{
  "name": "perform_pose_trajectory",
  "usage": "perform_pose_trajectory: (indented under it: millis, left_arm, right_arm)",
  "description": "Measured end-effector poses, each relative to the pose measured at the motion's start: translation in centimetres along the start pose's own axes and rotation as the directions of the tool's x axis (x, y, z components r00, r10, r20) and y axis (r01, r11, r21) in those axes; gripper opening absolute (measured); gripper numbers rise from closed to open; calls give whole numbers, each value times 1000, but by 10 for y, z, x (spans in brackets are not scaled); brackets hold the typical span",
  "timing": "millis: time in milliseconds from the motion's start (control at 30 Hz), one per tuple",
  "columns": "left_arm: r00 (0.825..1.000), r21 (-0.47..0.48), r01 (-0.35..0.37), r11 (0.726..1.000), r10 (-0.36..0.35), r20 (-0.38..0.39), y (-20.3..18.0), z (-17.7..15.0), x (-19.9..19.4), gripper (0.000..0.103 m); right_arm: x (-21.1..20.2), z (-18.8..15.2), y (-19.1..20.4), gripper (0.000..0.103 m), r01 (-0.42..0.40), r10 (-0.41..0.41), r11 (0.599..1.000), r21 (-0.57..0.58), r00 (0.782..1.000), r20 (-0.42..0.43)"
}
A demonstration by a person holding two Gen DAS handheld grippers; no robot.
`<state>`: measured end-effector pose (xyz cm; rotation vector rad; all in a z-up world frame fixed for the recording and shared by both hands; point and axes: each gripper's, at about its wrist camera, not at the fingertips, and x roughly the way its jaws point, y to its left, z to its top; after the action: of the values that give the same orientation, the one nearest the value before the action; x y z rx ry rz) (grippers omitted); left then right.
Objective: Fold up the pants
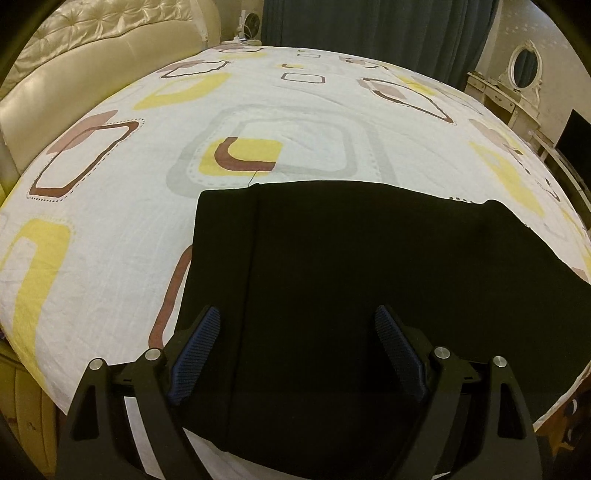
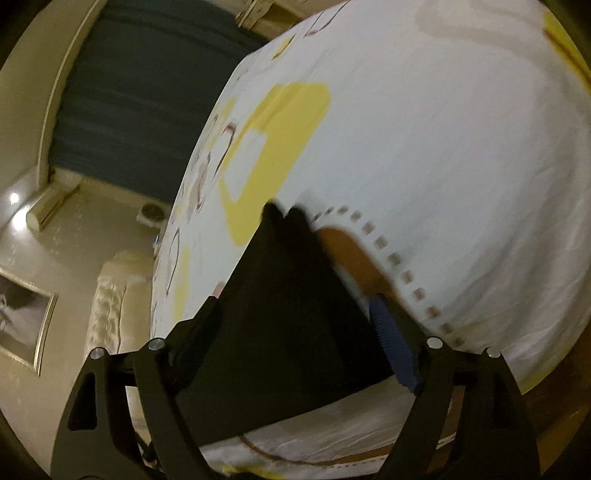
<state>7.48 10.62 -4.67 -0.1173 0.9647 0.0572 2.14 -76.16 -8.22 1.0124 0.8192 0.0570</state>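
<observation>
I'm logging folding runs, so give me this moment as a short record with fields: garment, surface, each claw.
garment: black fabric pants, lying flat, partly folded
surface: bed with a white sheet printed with yellow and brown squares
left claw: open, over the pants, no cloth pinched
right claw: open, pants between the jaws, no visible pinch
background: dark blue curtain

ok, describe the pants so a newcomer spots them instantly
Start at the bed's patterned sheet, white with yellow and brown rounded squares. At its near edge lies the flat black pants, between the left gripper's open fingers. They are the only dark, plain thing on it.
</observation>
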Motion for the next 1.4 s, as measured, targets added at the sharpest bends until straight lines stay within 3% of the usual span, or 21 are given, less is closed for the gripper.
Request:
perform_pose_trajectory:
  millis: [133, 267, 367, 467, 567, 900, 1133, 1400]
  left_arm:
    - [1000, -1, 1, 1000, -1, 1, 0, 0, 0, 85]
    - [1000, -3, 0, 1000, 0, -1, 0, 0, 0, 85]
    - [1000, -4, -1, 1000, 1, -2, 0, 1, 0, 85]
    - [1000, -7, -5, 1000, 5, -6, -1, 1, 0, 85]
    - [1000, 4, -17, 1000, 18, -9, -3, 2, -1, 85]
    - [1000, 65, -26, 998, 26, -1, -15, 1, -11, 85]
    - [1000, 66, -20, 998, 20, 7, -17, 1, -15, 85]
    - [1000, 35, -14, 999, 13, 28, -10, 5, -22, 85]
  right_arm:
    - [13, -3, 15, 68, 53, -55, 998, -46, 998, -36]
    - [18, -8, 20, 38, 86, -92, 994, -71, 993, -79]
    - [18, -13, 28, 22, 102, -109, 991, -82, 991, -81]
    - [13, -21, 40, 20, 112, -117, 990, -86, 992, -56]
    - [8, -28, 62, 19, 69, -71, 993, -100, 997, -12]
    - [-4, -59, 173, 18, -56, 66, 968, -245, 997, 33]
    - [16, -107, 249, 18, -87, 92, 926, -367, 996, -5]
    - [87, -184, 320, 18, -106, 54, 859, -501, 992, -117]
